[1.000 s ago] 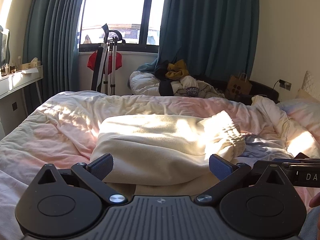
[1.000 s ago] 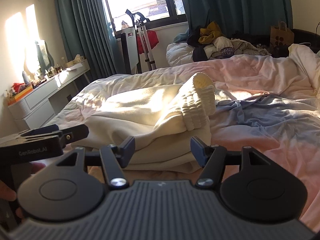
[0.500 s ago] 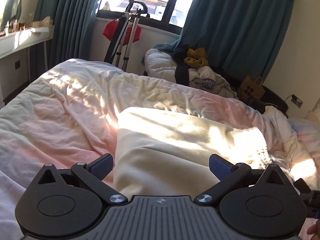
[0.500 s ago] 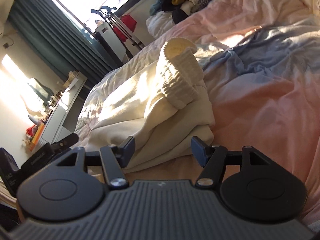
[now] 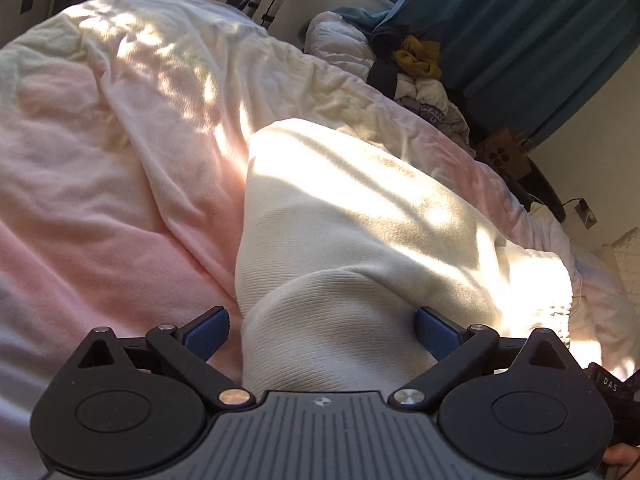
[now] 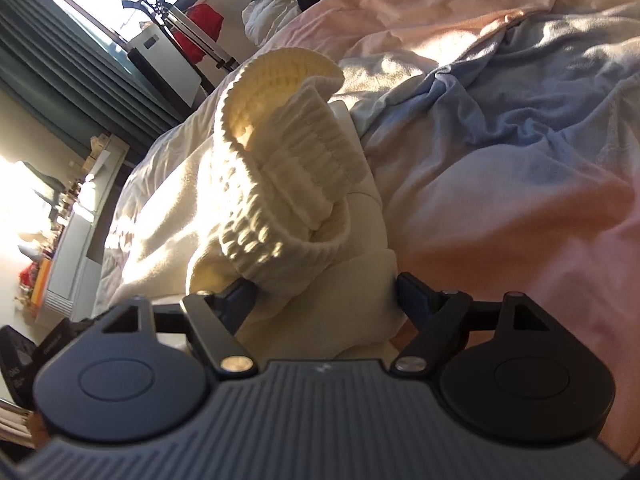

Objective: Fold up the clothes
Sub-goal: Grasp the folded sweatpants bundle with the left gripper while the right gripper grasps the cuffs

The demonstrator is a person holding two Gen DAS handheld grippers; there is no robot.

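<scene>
The left gripper (image 5: 322,326) is held wide open, and a rounded fold of the cream sweater (image 5: 360,240) is seen between its blue pads (image 5: 206,330). The right-hand pad is touching the cloth; the left-hand pad is just beside it, with a narrow strip of the pink duvet (image 5: 100,200) visible in the gap. No clamping of the cloth is shown. The sweater is laid folded on the duvet, extending forward and to the right of the left gripper, with sunlight falling across its top. Beyond it, a heap of clothes (image 5: 416,80) is seen against the teal curtain (image 5: 520,32). The right gripper (image 6: 322,294) is likewise spread wide, and the near end of the same sweater (image 6: 320,312) is set between its fingers. The left finger (image 6: 236,300) is partly hidden under the ribbed hem (image 6: 280,184), which is bunched and stands up directly ahead of the gripper. The right finger is touching or just beside the edge of the fold; which of the two cannot be told. To the right of the right gripper, a light blue cloth (image 6: 520,112) is spread over the duvet (image 6: 520,240). To its far left, a white dresser (image 6: 76,248) is seen, and part of the other gripper is visible at the lower left edge.
</scene>
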